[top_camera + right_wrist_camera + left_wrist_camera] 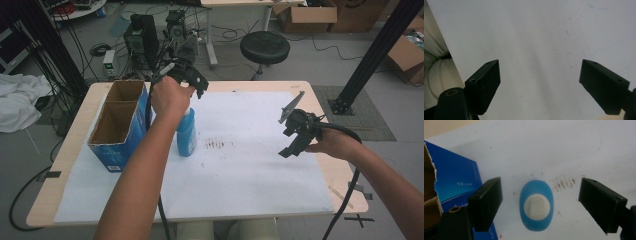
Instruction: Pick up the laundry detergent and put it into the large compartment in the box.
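Left gripper: I hold it straight above the blue bottle, jaws wide apart, one on each side of it, not touching.
Blue bottle: upright on the white sheet, its white cap facing up at me, just beside the blue carton.
Blue carton: open-topped, at the left of the tabletop.
Right gripper: jaws apart over bare white sheet, well away from the bottle.
Smudge marks: on the sheet next to the bottle.
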`<state>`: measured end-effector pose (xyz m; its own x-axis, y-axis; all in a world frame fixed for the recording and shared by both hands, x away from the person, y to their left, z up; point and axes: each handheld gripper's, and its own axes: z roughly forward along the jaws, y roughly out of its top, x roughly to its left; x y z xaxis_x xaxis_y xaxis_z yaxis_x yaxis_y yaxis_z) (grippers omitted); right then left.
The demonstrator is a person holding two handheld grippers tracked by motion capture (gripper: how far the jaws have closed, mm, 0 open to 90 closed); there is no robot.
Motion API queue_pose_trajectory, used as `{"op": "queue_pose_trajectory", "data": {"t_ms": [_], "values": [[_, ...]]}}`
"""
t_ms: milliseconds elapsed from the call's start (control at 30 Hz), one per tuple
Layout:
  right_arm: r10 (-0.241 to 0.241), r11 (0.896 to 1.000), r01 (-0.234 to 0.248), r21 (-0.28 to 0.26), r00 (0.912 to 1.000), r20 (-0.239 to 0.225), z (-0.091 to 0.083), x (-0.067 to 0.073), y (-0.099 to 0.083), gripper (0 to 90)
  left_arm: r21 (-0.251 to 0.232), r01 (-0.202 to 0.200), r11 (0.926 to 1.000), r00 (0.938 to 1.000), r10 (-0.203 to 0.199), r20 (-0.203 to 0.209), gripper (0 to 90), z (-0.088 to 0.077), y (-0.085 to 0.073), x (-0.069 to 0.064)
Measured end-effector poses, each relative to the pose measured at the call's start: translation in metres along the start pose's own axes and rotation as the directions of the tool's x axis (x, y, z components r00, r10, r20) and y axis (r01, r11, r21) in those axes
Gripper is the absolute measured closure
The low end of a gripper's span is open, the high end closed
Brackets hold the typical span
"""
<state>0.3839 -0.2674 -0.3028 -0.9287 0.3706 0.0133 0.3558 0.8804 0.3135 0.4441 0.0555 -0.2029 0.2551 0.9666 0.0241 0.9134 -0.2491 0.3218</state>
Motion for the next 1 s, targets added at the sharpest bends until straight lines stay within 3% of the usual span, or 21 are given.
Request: {"op": "queue_pose_trajectory", "data": {"t_ms": [400,1000], "values": [[-0.011,1.000,0.011,-0.007,0.9999,-0.002,0.000,0.002,0.001,16.9,0.040,0.021,0.9990,0.9998,-0.020,-0.004,19.9,0.015,-0.014,0.003],[-0.015,1.000,0.015,-0.010,0.9999,-0.003,0.000,0.004,0.002,16.9,0.079,0.058,0.9952,0.9983,-0.058,-0.003,20.1,0.037,-0.023,0.005]]}}
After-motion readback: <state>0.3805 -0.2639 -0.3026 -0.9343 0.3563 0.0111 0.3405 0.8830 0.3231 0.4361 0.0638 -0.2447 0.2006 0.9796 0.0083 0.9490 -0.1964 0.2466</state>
